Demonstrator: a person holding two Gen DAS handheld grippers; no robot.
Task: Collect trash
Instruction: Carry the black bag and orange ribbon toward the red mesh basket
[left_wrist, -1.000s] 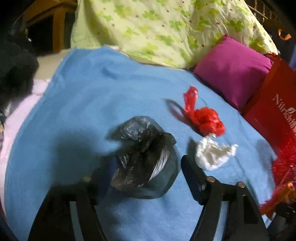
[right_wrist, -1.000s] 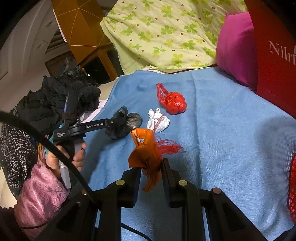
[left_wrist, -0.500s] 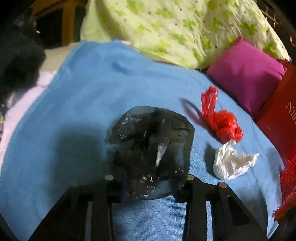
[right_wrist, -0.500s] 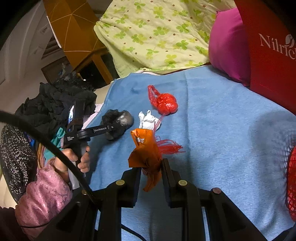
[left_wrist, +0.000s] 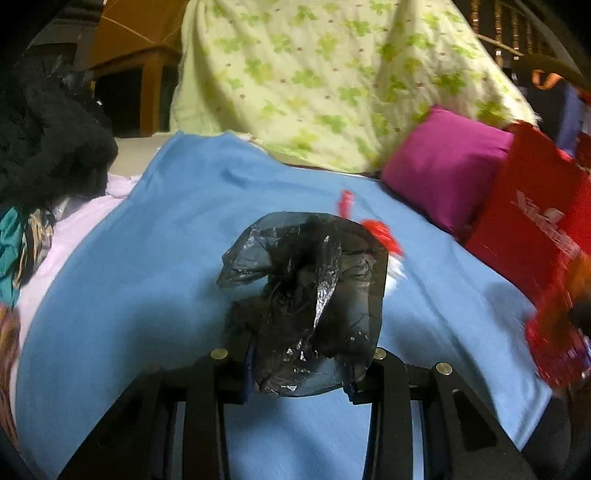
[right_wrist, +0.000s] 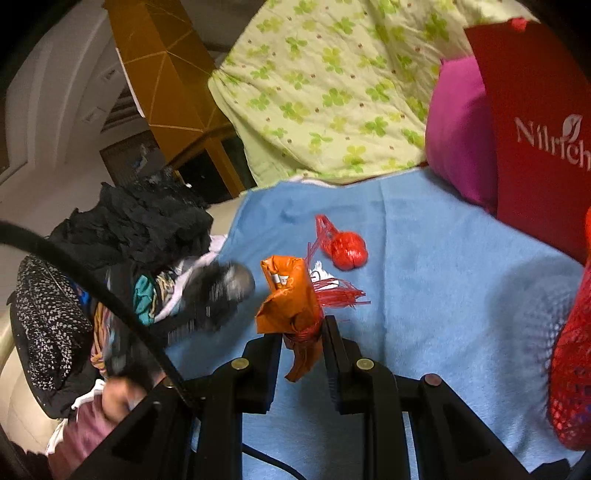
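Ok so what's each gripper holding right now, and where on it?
Left gripper: the crumpled black plastic bag, pinched at its lower end. Right gripper: the orange wrapper with red strands, clamped around its narrow lower neck.

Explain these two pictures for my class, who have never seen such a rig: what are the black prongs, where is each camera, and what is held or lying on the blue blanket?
A person holds a two-finger gripper in each hand; each carries a camera looking along its fingers. In the left view, the left gripper is shut on a black bag, having just closed. In the right view, the right gripper is shut on an orange wrapper. On the blue blanket lie a red bag and white paper.
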